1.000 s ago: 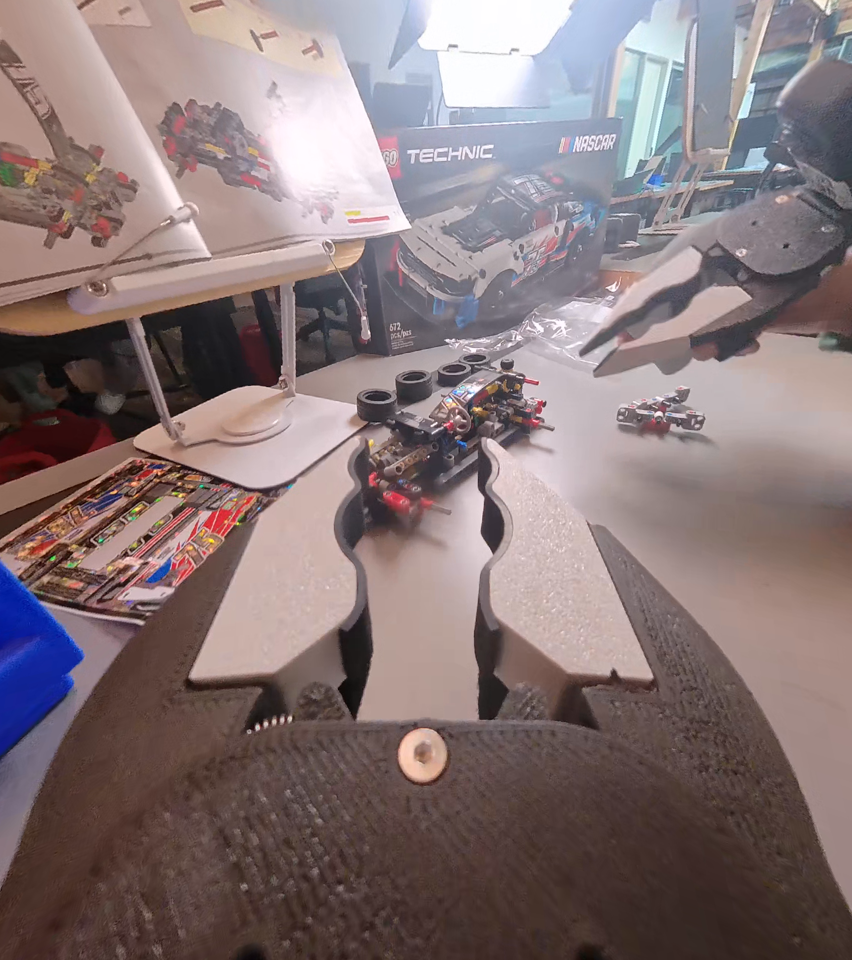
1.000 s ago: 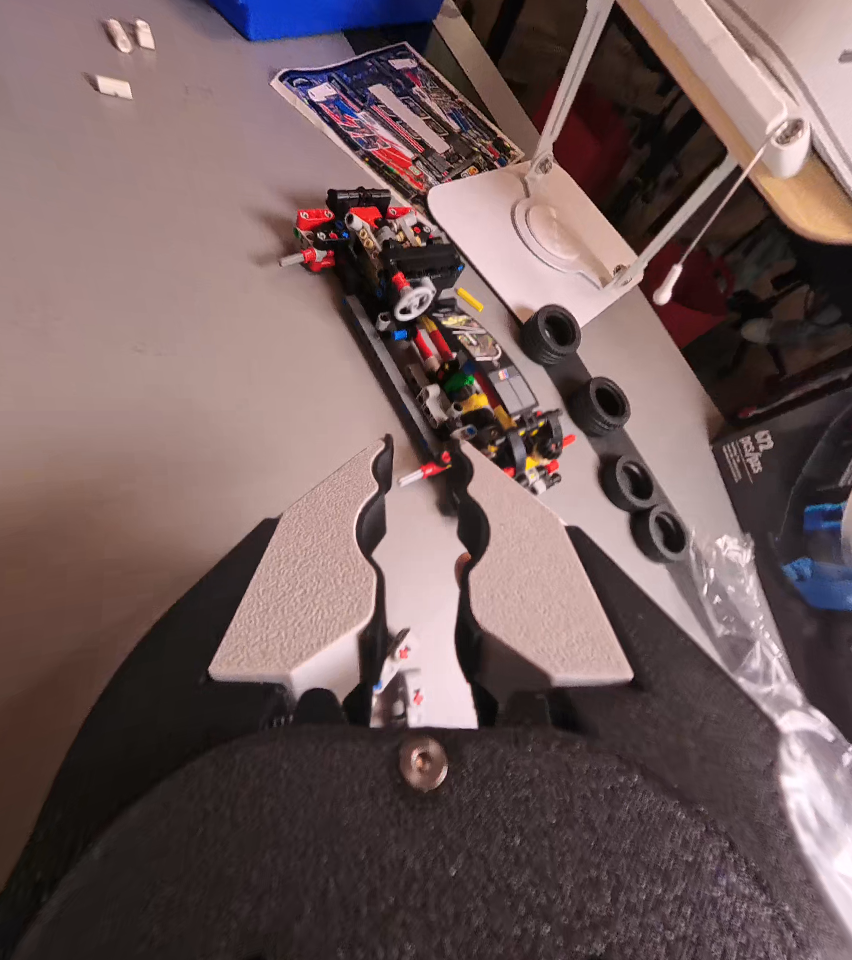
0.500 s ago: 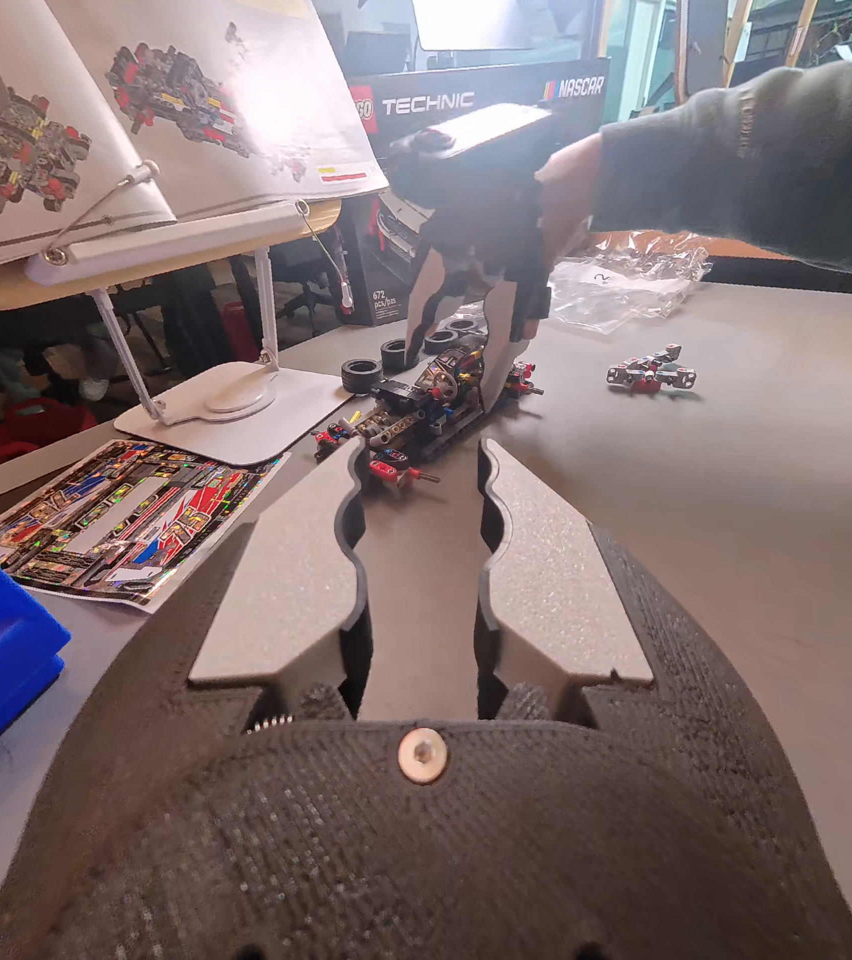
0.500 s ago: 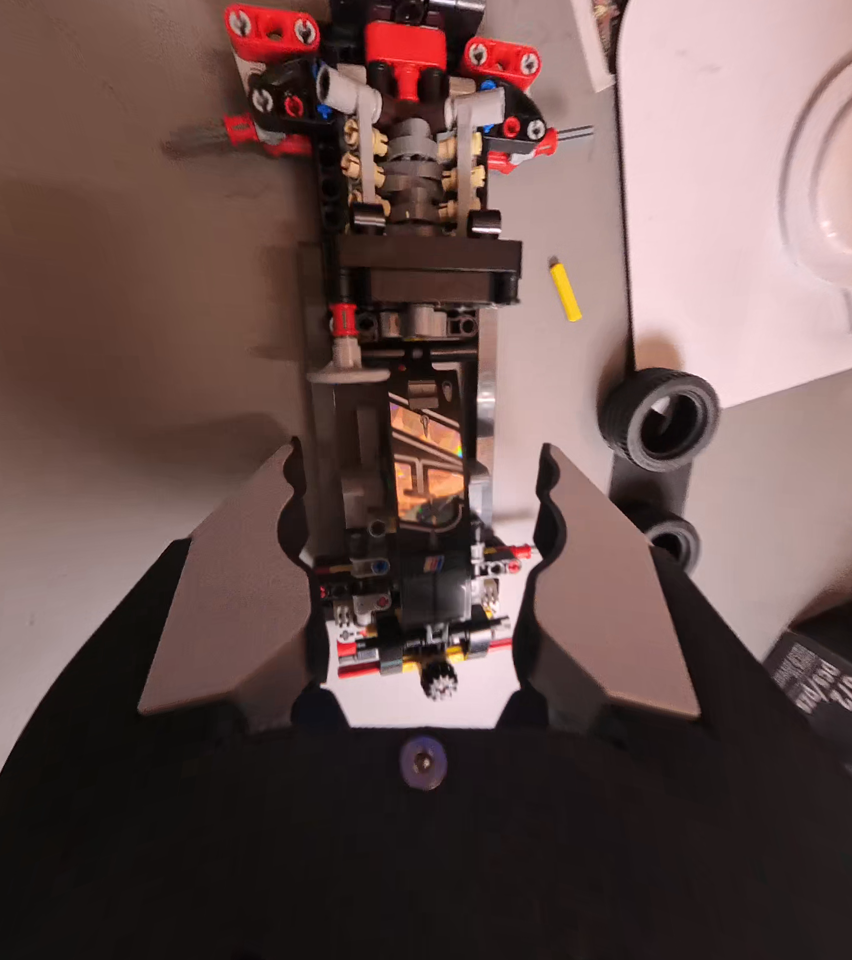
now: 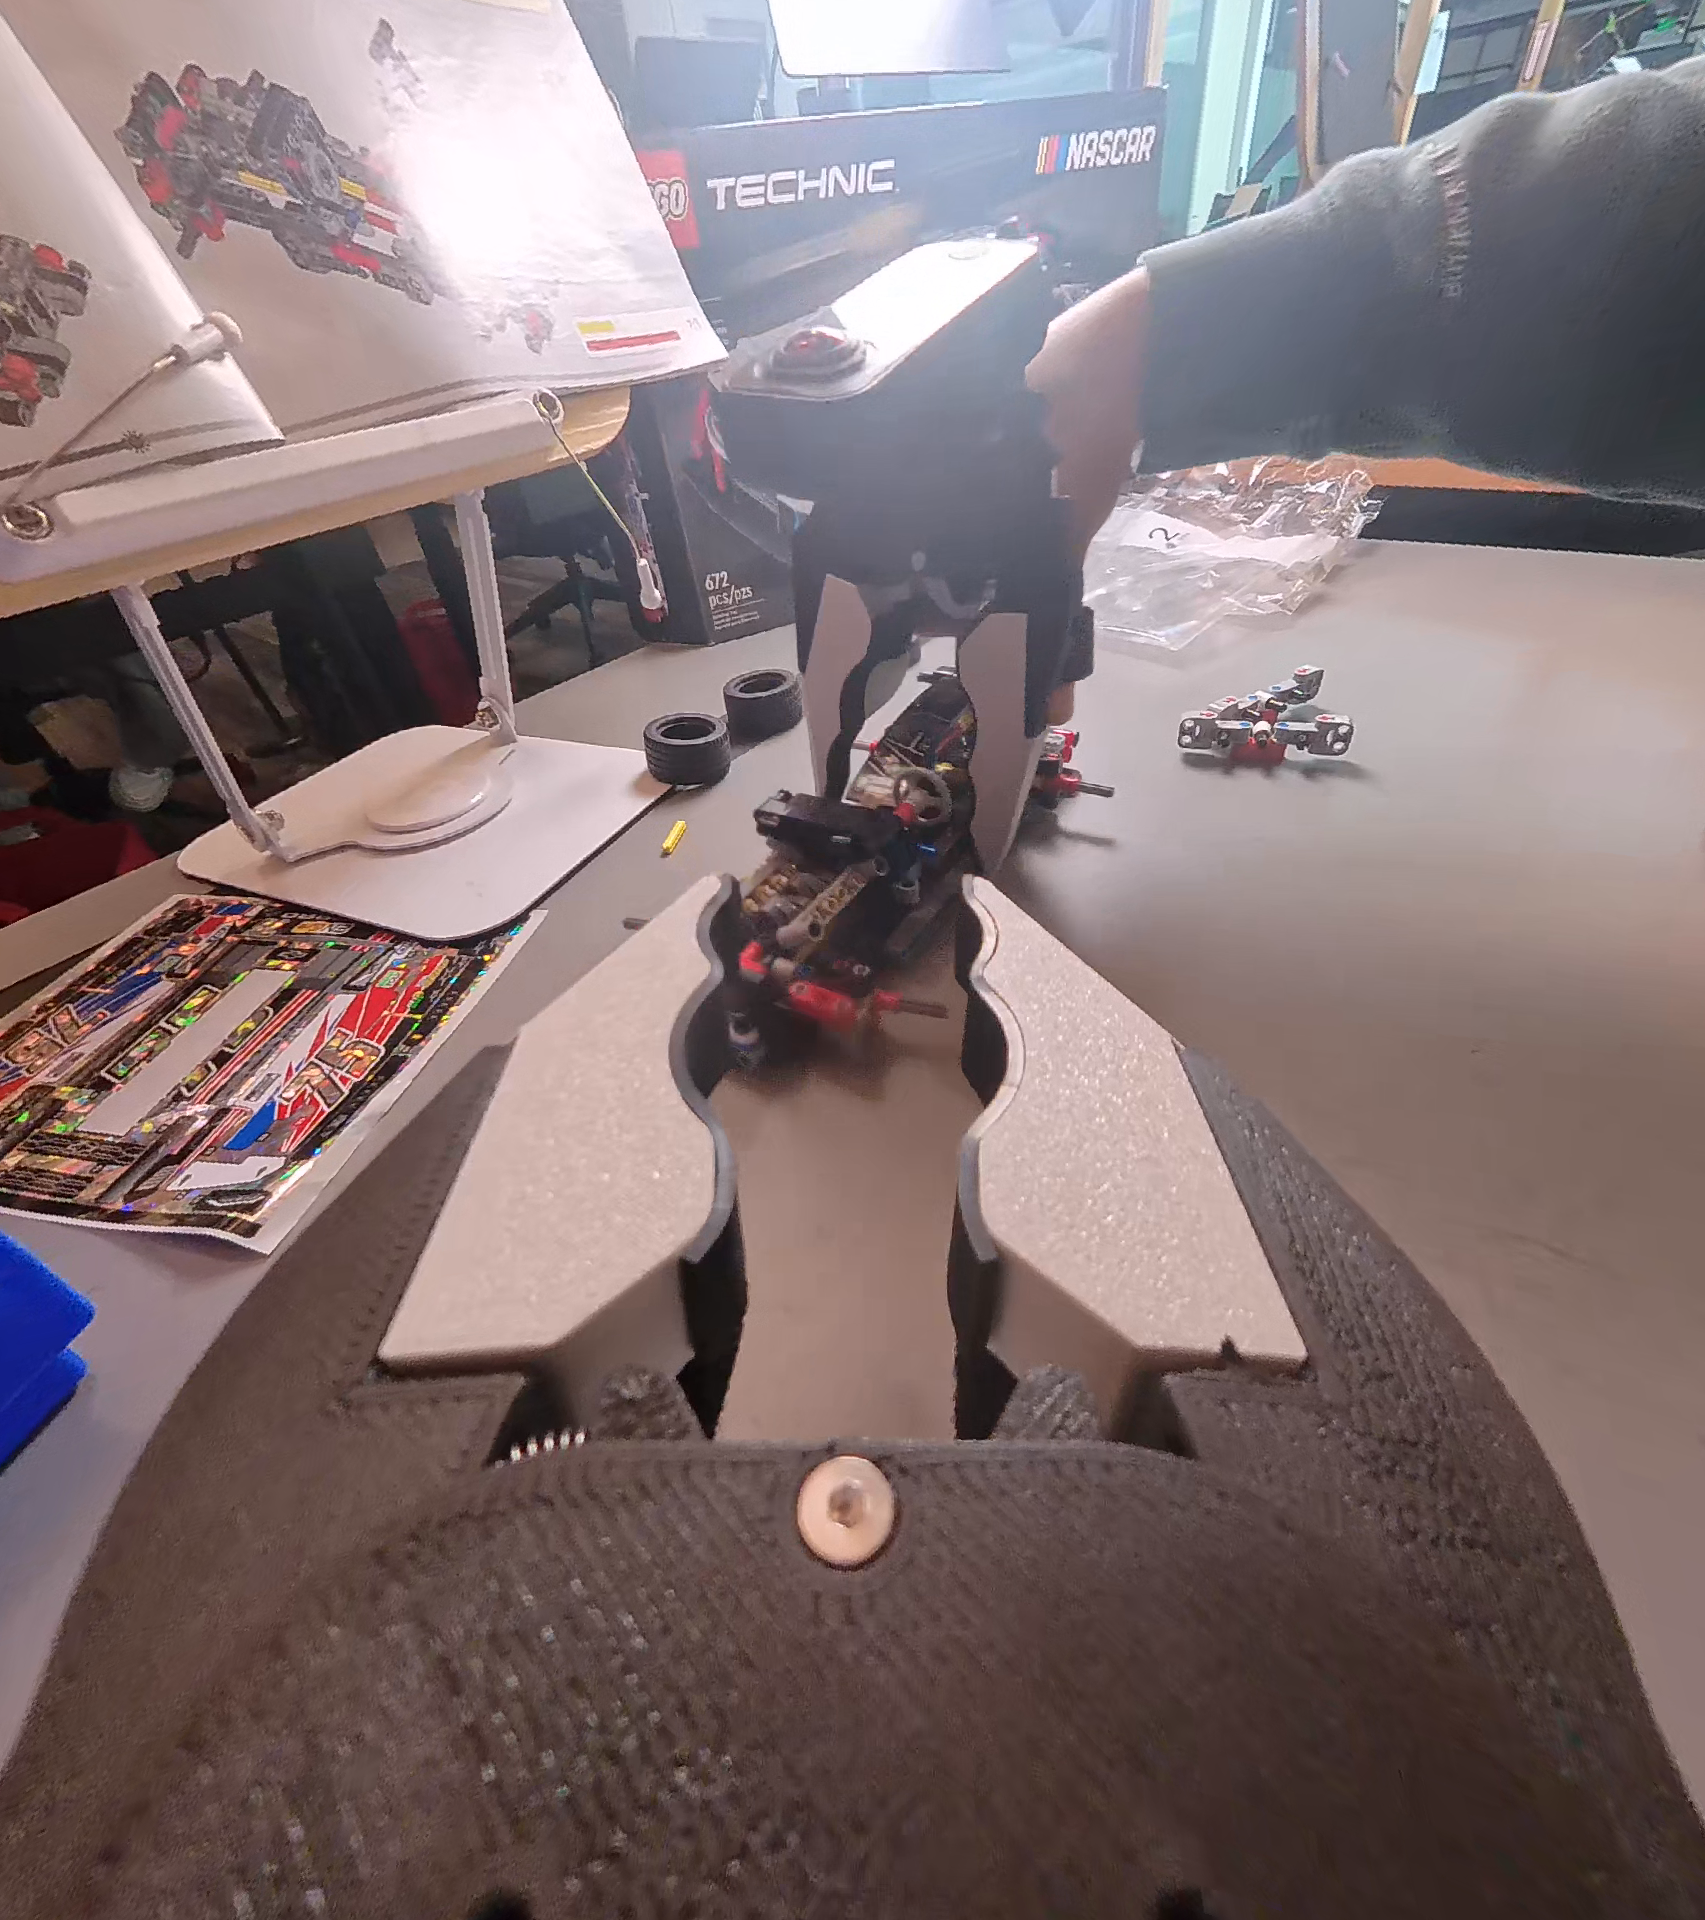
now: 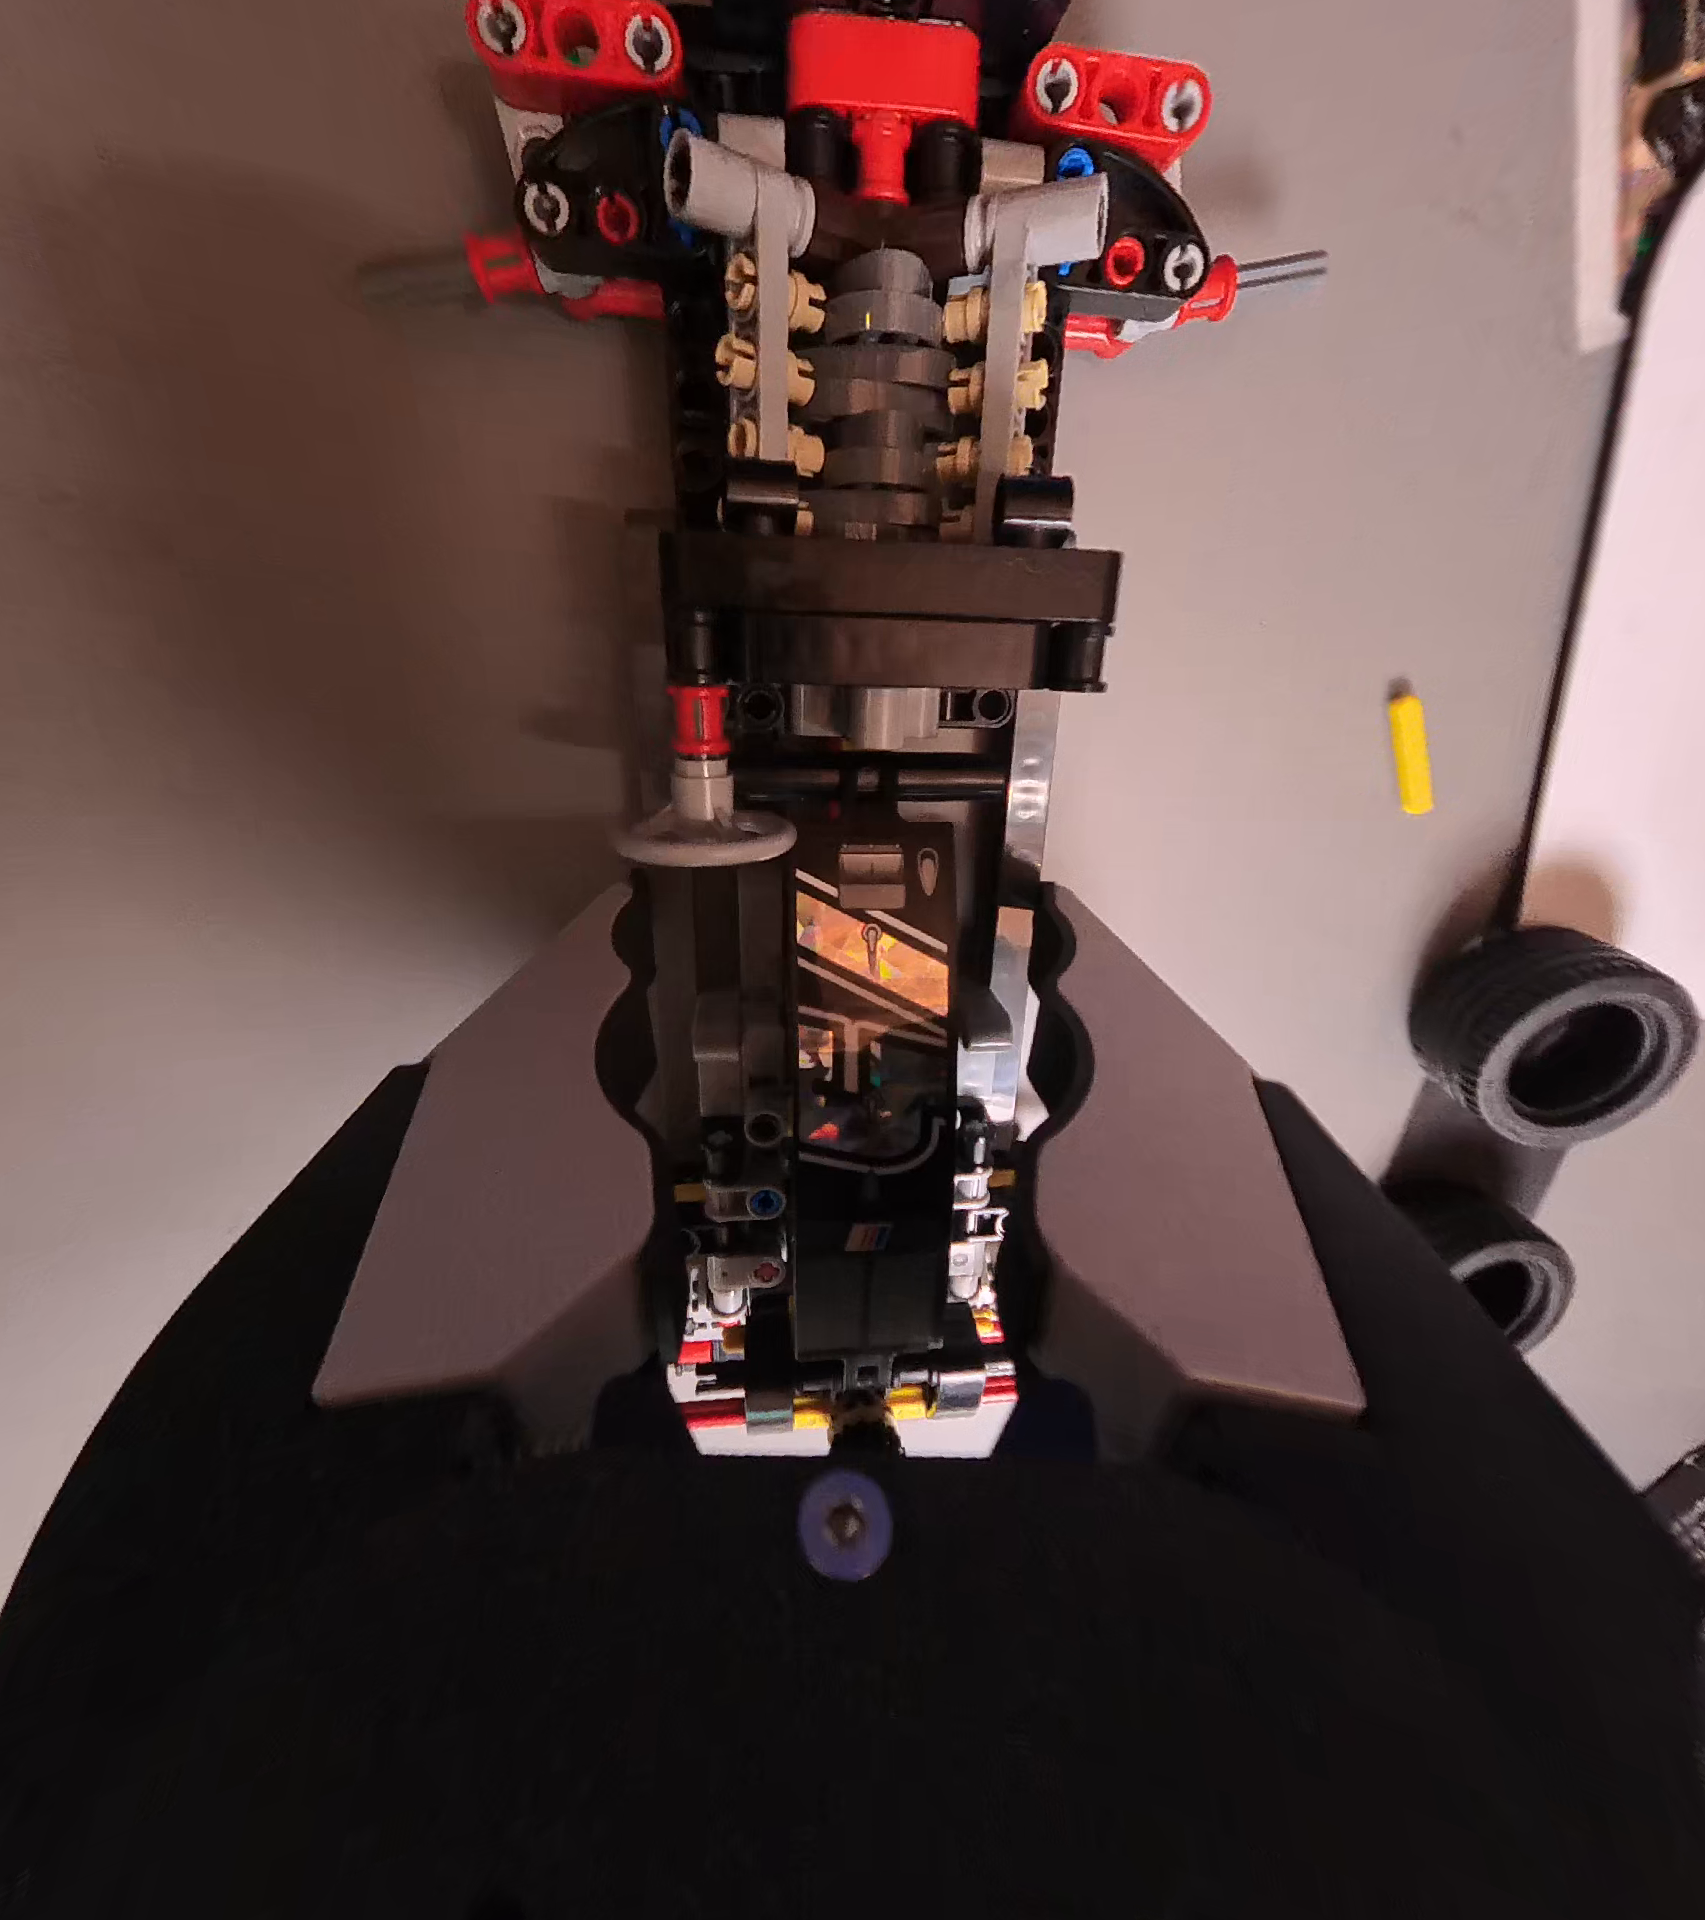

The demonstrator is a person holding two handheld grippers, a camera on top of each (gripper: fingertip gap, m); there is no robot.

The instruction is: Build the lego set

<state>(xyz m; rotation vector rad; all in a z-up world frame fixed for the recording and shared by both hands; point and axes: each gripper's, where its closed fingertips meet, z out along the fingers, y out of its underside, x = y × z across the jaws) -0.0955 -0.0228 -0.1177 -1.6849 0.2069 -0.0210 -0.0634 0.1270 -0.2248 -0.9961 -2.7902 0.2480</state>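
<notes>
Long black lego chassis (image 6: 879, 727) — red-tipped nose, grey engine, holographic sticker.

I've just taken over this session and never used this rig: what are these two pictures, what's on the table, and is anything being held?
No robot arm here: a person holds a two-finger gripper in each hand, each with its own camera.

The left wrist view looks along the open, empty left gripper, low over the grey table. Ahead lies the half-built black, red and grey lego car chassis.

The right wrist view looks straight down from the right gripper, whose grey fingers straddle the chassis's sides; a firm grip cannot be confirmed.

Also there: black rubber tyres, a small yellow peg, a shiny sticker sheet, a small separate grey-and-red lego assembly, and an instruction booklet on a white stand.
</notes>
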